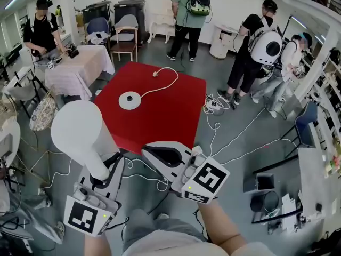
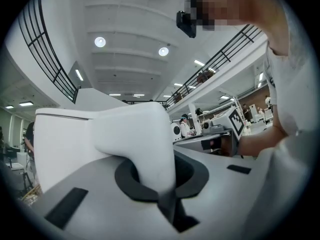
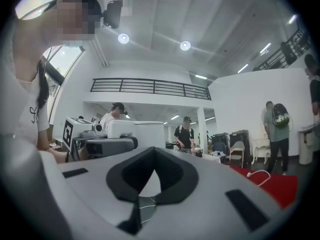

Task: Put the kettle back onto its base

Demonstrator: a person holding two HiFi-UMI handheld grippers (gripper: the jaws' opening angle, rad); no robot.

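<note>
A tall white kettle (image 1: 80,132) is off the table, at the lower left of the head view, with my left gripper (image 1: 103,176) shut on its handle (image 2: 150,144). In the left gripper view the handle fills the gap in my left gripper (image 2: 167,196). The kettle's round white base (image 1: 130,100) lies on the red table (image 1: 170,116), its cord running to a loose plug (image 1: 156,73). My right gripper (image 1: 149,152) hovers beside the kettle near the table's front edge. In its own view my right gripper (image 3: 134,209) is shut and holds nothing, and the kettle (image 3: 137,131) shows beyond it.
Several people stand around the room, one at a cloth-covered table (image 1: 80,63) on the left. A wooden chair (image 1: 125,39) stands behind the red table. A power strip (image 1: 213,106) and white cables (image 1: 234,137) lie on the grey floor to the right.
</note>
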